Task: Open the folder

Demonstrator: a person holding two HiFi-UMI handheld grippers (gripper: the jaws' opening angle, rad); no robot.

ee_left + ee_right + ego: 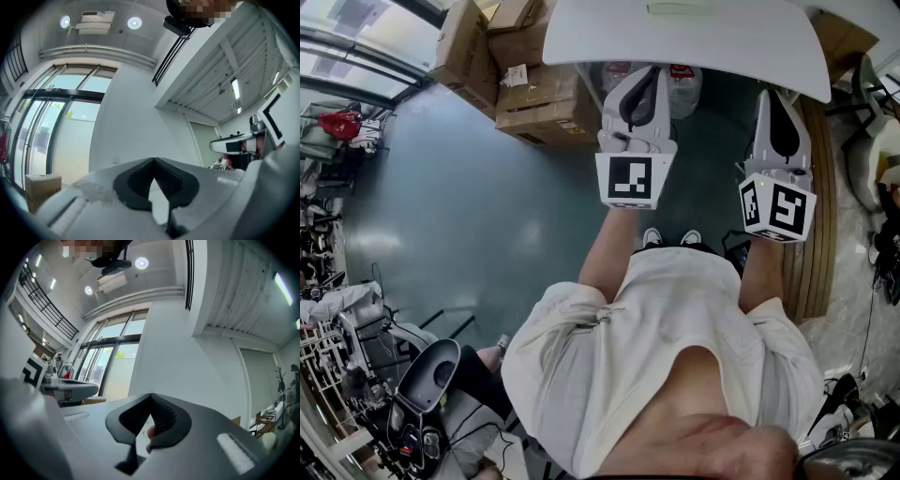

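1. Surface: one smooth white table [712, 47] with rounded corners stands at the far side, on a glossy grey-green floor [469, 216].
2. Folder [678, 8]: one flat, pale-green item on the table's far part, well apart from both grippers.
3. Cardboard boxes [534, 103]: at least four, stacked far left.
4. Left gripper [642, 75]: ribbed black pads [140, 180] pressed together, nothing between.
5. Right gripper [780, 98]: pads [164, 420] likewise pressed together, empty.

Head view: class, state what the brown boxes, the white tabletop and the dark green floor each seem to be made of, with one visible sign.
Brown boxes: cardboard, matt; folded flaps and creased edges. White tabletop: probably laminated or painted board, smooth; even colour, rounded edge. Dark green floor: likely a poured coating, glossy; seamless, with light reflected in it.
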